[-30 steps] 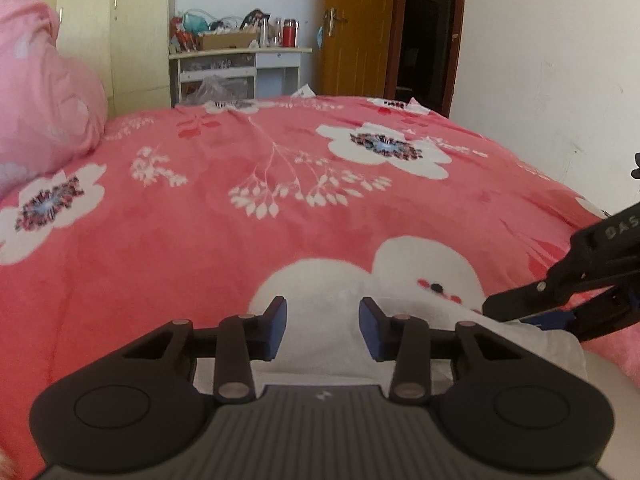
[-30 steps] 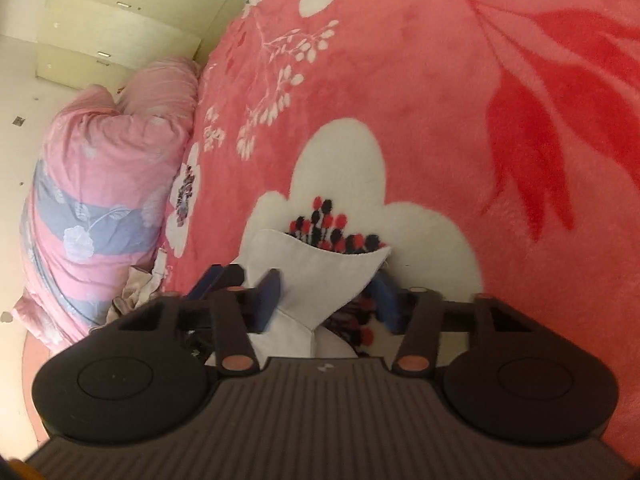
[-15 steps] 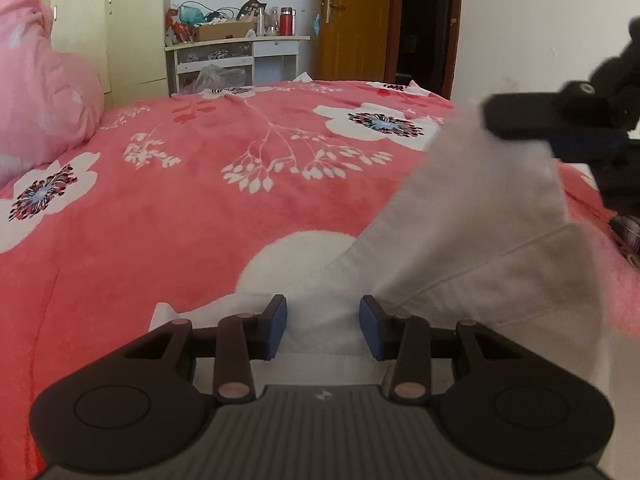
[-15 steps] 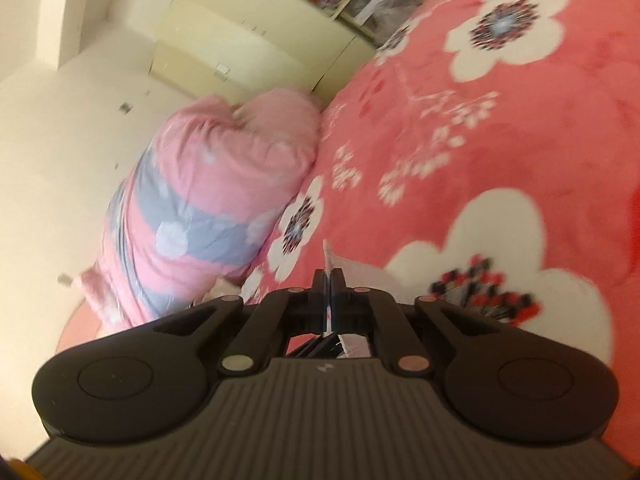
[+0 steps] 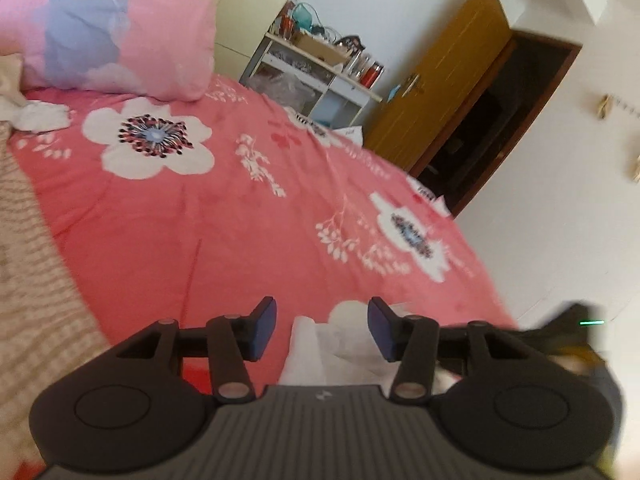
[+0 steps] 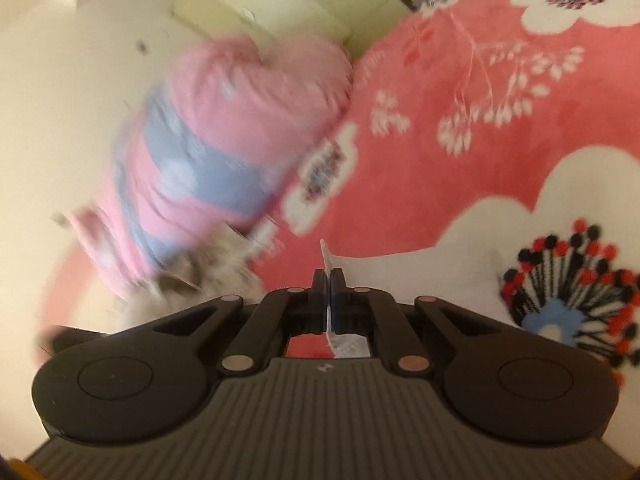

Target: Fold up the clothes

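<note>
A white garment (image 5: 320, 354) lies bunched on the red floral bedspread (image 5: 224, 216), just under my left gripper (image 5: 322, 328). Its jaws are opening, and the cloth sits low between the blue pads (image 5: 264, 326) without either pad pressing on it. In the right wrist view my right gripper (image 6: 328, 294) is shut on a thin edge of the same white garment (image 6: 404, 264), which trails off to the right over a white flower print. A dark blurred shape at the right edge of the left wrist view is the right gripper (image 5: 572, 326).
A rolled pink and blue quilt (image 5: 108, 20) lies at the head of the bed, with white crumpled cloth (image 5: 38, 116) in front of it. A beige checked fabric (image 5: 32, 264) covers the left side. A cluttered white desk (image 5: 316, 76) and a brown door (image 5: 444, 80) stand beyond.
The right gripper went from open around the white cloth to shut on its edge and lifted it. The left view has rolled and swung leftward, and its jaws stand wider.
</note>
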Demonstrator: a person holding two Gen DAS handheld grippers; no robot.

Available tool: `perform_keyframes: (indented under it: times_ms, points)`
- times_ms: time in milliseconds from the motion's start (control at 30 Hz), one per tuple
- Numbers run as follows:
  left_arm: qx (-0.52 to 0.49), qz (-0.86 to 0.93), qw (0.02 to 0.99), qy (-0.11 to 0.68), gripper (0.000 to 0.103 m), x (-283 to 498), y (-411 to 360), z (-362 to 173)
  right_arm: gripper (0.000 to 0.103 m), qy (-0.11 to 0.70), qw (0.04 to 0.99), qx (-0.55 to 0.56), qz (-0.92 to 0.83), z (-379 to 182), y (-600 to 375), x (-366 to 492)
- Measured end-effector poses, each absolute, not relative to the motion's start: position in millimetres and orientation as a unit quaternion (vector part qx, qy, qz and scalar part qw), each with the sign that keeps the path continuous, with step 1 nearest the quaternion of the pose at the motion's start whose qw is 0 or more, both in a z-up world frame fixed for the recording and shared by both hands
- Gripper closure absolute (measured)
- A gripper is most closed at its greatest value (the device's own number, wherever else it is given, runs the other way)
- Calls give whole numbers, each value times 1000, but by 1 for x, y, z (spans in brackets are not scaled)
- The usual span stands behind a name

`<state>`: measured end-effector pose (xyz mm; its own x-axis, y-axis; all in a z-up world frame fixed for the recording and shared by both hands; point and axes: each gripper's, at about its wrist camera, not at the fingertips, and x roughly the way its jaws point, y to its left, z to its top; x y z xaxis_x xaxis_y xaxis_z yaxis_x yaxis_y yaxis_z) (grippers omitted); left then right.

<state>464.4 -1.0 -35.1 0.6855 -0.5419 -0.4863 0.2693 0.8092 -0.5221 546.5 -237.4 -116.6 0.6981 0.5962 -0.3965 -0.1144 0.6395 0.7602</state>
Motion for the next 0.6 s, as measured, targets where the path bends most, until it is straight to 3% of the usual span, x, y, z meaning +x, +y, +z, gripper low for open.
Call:
perform_keyframes:
  times_ms: [100, 167, 233, 267, 300, 367, 533, 600]
  points:
    - [-235, -238, 890, 311, 49, 442, 22, -17, 98, 374, 853, 319, 174, -144, -210, 569]
    - [-249, -243, 890, 295, 48, 425, 37, 0, 100, 413, 849, 298, 140, -161, -202, 579]
    - [-253, -251, 893, 274, 46, 405, 51, 22, 95, 408, 843, 325, 130, -151, -210, 575]
    - [-253, -253, 896, 262, 45, 394, 58, 34, 86, 402, 839, 345, 125, -142, -216, 570]
    - [-253, -254, 899, 252, 45, 385, 63, 45, 70, 387, 843, 351, 125, -127, -222, 560]
    - [-253, -258, 905, 226, 43, 360, 74, 72, 54, 356, 856, 354, 123, -94, -235, 538]
    - [-243, -263, 921, 153, 38, 283, 97, 139, 38, 312, 889, 314, 119, -3, -277, 437]
    - [-228, -262, 929, 127, 34, 250, 101, 161, 23, 298, 904, 287, 106, 24, -292, 381]
